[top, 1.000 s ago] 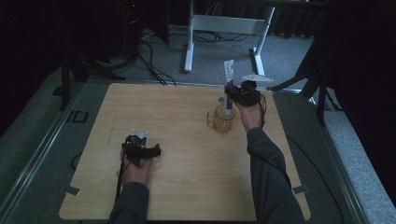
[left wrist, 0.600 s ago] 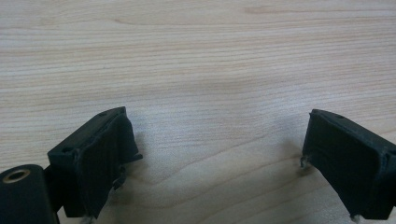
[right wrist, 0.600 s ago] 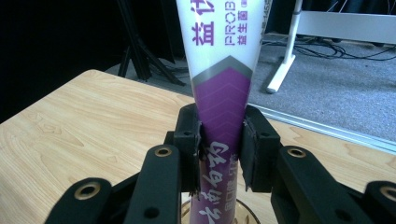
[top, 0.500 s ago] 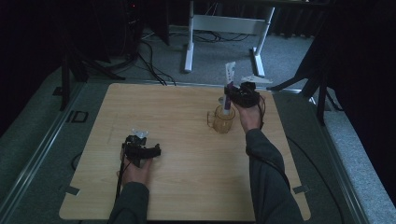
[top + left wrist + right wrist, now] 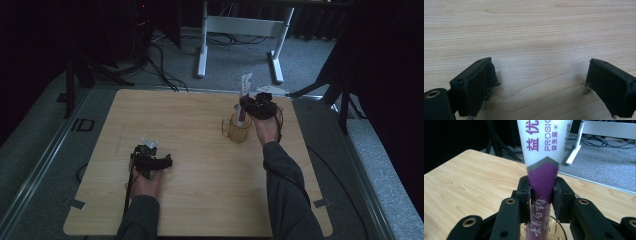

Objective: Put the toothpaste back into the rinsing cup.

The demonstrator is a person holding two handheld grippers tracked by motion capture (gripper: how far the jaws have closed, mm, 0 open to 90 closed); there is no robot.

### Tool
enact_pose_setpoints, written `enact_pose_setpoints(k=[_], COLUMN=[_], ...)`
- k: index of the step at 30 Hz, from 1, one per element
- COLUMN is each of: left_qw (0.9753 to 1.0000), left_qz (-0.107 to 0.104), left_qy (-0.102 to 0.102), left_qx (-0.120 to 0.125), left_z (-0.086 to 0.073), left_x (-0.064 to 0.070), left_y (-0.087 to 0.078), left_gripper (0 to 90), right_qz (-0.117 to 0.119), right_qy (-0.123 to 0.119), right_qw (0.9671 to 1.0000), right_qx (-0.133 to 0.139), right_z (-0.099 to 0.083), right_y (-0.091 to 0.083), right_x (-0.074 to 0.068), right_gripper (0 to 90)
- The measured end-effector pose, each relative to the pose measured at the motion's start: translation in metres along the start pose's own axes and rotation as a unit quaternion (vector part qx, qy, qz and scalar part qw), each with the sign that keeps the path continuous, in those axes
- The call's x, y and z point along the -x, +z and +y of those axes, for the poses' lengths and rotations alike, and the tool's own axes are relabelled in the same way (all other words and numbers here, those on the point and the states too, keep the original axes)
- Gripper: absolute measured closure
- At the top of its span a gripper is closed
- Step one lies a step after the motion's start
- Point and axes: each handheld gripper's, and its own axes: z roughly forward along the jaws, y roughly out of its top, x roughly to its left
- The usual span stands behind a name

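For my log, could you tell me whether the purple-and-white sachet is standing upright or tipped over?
Upright: the sachet, gripped between the jaws of the right gripper, rises vertically, its lower end reaching into the glass mug.

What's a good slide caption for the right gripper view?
Right gripper clamps a purple-and-white probiotic sachet upright above an amber glass mug.

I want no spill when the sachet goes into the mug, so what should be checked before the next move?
1. Right gripper shut firmly on the sachet: ok.
2. Sachet's lower end over the mug opening: ok.
3. Sachet upright: ok, tilted only slightly.
4. Mug standing flat on the table: ok.
5. Left gripper open and resting apart from the mug: ok.
6. Sachet torn open or sealed: cannot tell.
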Motion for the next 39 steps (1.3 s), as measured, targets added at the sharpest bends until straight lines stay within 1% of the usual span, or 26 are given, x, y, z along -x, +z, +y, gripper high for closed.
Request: enact_pose_setpoints(k=[11, 18, 19, 27, 30, 38, 39], left_qw=[1.0, 1.0, 1.0, 1.0, 1.0, 1.0, 1.0], left_qz=[0.0, 0.0, 0.0, 0.0, 0.0, 0.0, 0.0], left_qy=[0.0, 0.0, 0.0, 0.0, 0.0, 0.0, 0.0], left_qx=[0.0, 0.0, 0.0, 0.0, 0.0, 0.0, 0.0], left_z=[0.0, 0.0, 0.0, 0.0, 0.0, 0.0, 0.0], left_x=[0.0, 0.0, 0.0, 0.0, 0.0, 0.0, 0.0], left_y=[0.0, 0.0, 0.0, 0.0, 0.0, 0.0, 0.0], left_gripper=[7.4, 7.4, 7.4, 7.4, 7.4, 7.4, 7.4], right_qz=[-0.003, -0.004, -0.004, -0.003, -0.003, 0.001, 0.005], right_qy=[-0.019, -0.021, -0.025, -0.036, -0.037, -0.04, -0.037], right_qw=[0.9997, 0.9994, 0.9992, 0.998, 0.9978, 0.9959, 0.9963], right_qx=[-0.018, -0.028, -0.032, -0.051, -0.055, -0.081, -0.078], right_z=[-0.011, -0.019, -0.023, -0.034, -0.036, -0.049, -0.05], right_y=[0.0, 0.001, 0.002, 0.005, 0.006, 0.011, 0.011], right_x=[-0.001, 0.0, -0.001, -0.002, -0.002, -0.001, -0.001], right_gripper=[69.7, 69.6, 69.6, 68.9, 68.8, 68.1, 68.1])
